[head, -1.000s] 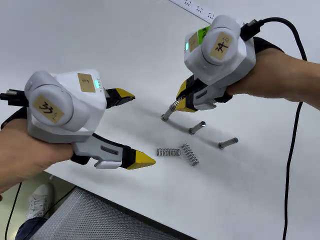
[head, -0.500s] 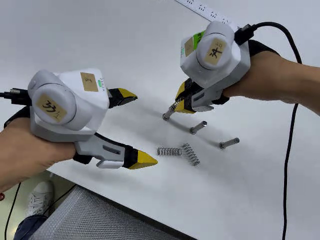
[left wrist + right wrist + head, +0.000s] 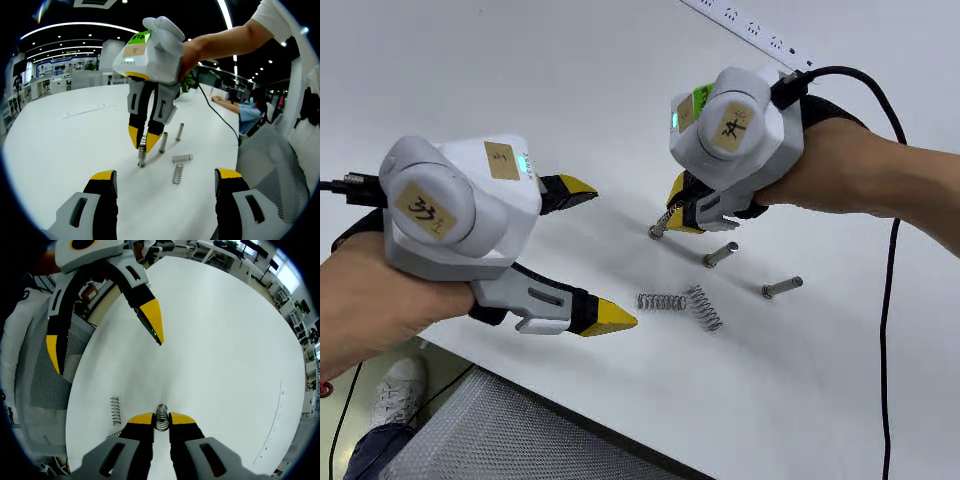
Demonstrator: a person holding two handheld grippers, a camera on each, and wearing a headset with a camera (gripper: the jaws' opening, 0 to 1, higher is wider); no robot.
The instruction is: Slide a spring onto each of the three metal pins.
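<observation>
Where the leftmost pin [image 3: 655,231] stands upright on the white table [image 3: 570,80], a spring [image 3: 667,215] sits over its top. The spring's long axis runs up along the pin, and the closed jaws of the right gripper [image 3: 680,218] pinch it. To the right, the middle pin [image 3: 719,255] and the right pin [image 3: 781,288] stand bare and upright in the same row. Nearer the person, the left loose spring [image 3: 661,301] lies flat, running left to right. The right loose spring [image 3: 703,308] lies flat too, angled from far to near, with its end close to the other's. At the near left, the left gripper [image 3: 603,253] hovers with jaws wide apart, holding nothing.
</observation>
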